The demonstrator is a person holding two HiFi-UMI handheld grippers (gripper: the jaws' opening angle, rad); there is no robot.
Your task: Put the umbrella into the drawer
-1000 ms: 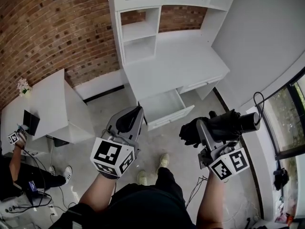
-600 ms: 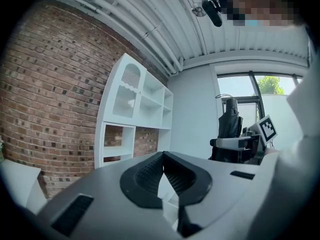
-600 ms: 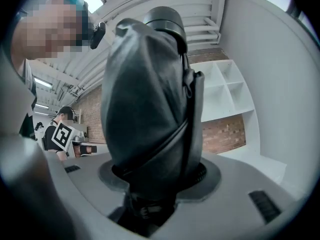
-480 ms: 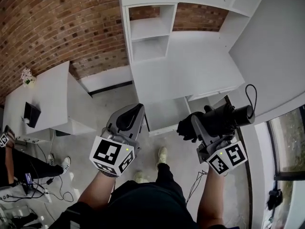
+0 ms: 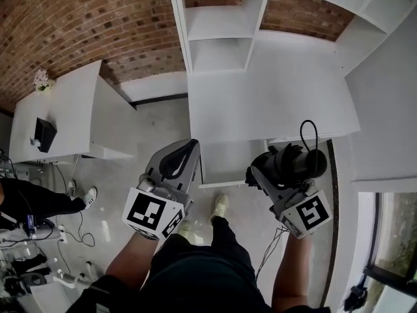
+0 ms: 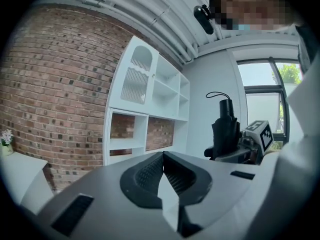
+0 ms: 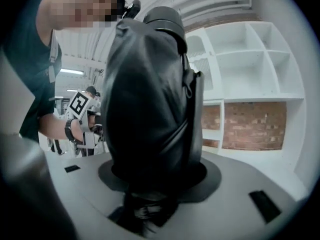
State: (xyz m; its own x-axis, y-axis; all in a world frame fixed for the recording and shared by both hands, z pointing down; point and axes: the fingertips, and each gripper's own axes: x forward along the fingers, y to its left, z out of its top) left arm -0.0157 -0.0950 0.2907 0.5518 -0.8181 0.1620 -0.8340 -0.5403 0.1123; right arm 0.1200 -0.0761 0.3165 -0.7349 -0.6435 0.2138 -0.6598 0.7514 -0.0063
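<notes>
The drawer [image 5: 225, 163] sits under the near edge of the counter [image 5: 273, 96], between the left tool [image 5: 187, 149] and the right tool [image 5: 270, 172], which has the umbrella [image 5: 294, 164] in it. Shelves [image 5: 221, 34] stand at the counter's far left. A second counter [image 5: 65, 116] lies well to the left.

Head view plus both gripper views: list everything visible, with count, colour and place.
umbrella: one, black, folded, clamped in the right gripper
drawer: one, white, open, below the desk's front edge
desk with shelf unit: one, white, against the brick wall
brick wall: one, red-brown, behind the furniture
side table: one, white, left of the desk
flowers: one small bunch, pale, far corner of the side table
box-like object: one, black, on the side table
second person: one, dark clothes, head view's left edge
left gripper: one, grey, jaws together, empty
right gripper: one, grey, shut on the umbrella
</notes>
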